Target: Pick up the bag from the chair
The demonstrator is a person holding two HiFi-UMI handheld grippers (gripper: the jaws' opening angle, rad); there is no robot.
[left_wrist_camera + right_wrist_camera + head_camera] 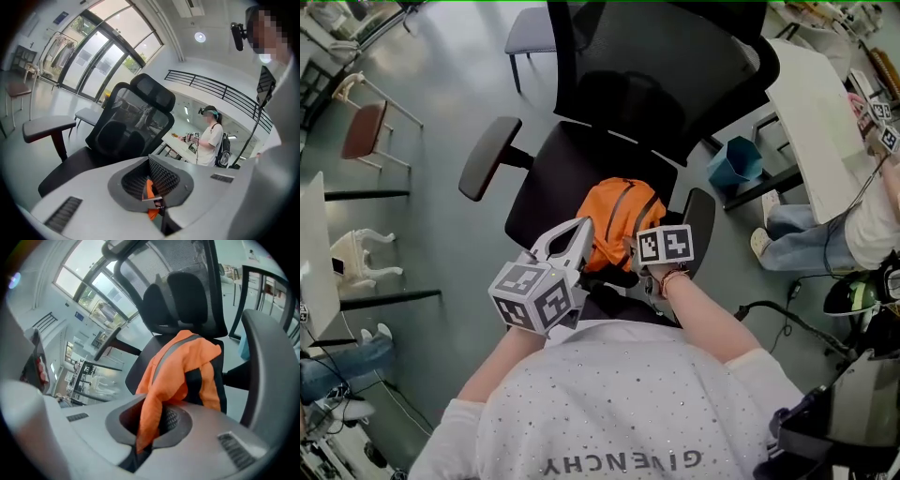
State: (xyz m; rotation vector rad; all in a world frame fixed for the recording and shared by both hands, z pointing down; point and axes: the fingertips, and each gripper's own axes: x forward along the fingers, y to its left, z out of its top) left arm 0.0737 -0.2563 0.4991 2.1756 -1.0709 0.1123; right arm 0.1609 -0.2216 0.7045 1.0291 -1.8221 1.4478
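An orange bag (619, 220) with black and grey stripes is at the front of the black office chair's seat (553, 178). Both grippers hold it from the near side. The left gripper (579, 234) sits at the bag's left edge. In the left gripper view that gripper (152, 199) is shut on an orange bit of the bag (149, 190) with a small buckle. The right gripper (661, 251) is at the bag's right edge, its tips hidden under its marker cube. In the right gripper view it (145, 437) is shut on a fold of the bag (187, 366), which hangs before the chair back (187, 301).
The chair's armrests (487, 157) flank the seat on both sides. A blue bin (734, 161) and a white desk (820, 122) stand to the right, with a seated person (825, 230) beside them. Small chairs (366, 127) stand at the left, and cables (787, 319) lie on the floor at the right.
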